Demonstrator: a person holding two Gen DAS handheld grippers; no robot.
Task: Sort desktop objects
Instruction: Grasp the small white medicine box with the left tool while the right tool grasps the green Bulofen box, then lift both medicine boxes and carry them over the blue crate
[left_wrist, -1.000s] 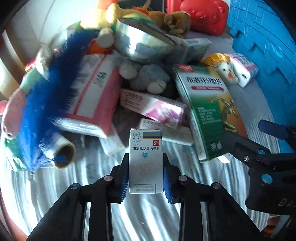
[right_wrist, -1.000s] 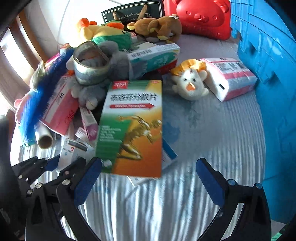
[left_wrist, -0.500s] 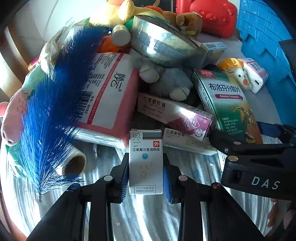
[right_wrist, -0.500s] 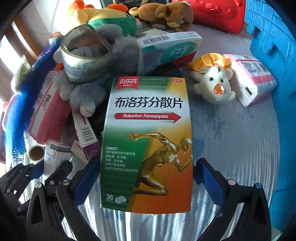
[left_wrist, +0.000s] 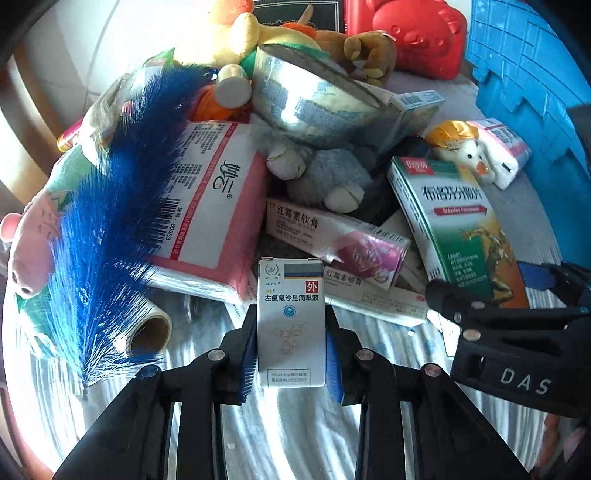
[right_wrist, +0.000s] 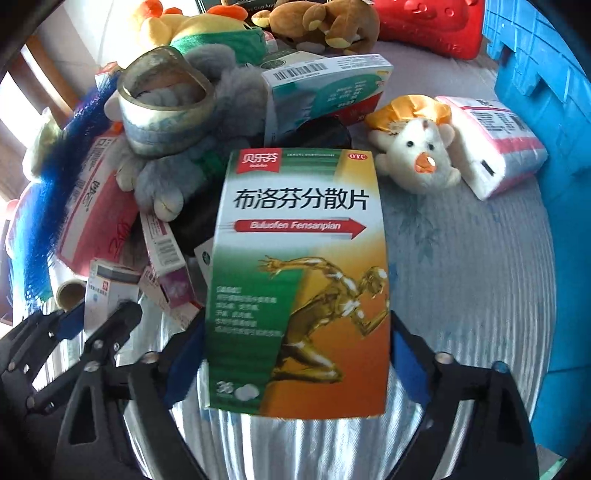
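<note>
A small white eye-drop box (left_wrist: 291, 321) is clamped upright in the left hand-held gripper (left_wrist: 291, 354). The green and orange ibuprofen box (right_wrist: 299, 280) is flanked by the right hand-held gripper (right_wrist: 295, 354), whose jaws are closing. Ahead, the way is crowded by a grey plush toy (right_wrist: 184, 173), a tape roll (right_wrist: 166, 107) and a blue feather (left_wrist: 107, 221); a white plush duck (right_wrist: 417, 155) is seen ahead to the right.

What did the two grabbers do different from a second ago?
The right gripper came down around the big green-and-orange medicine box, and its jaws are closing on the box's sides. The left gripper stayed put, still clamped on the small white eye-drop box. The pile looks unchanged.
</note>
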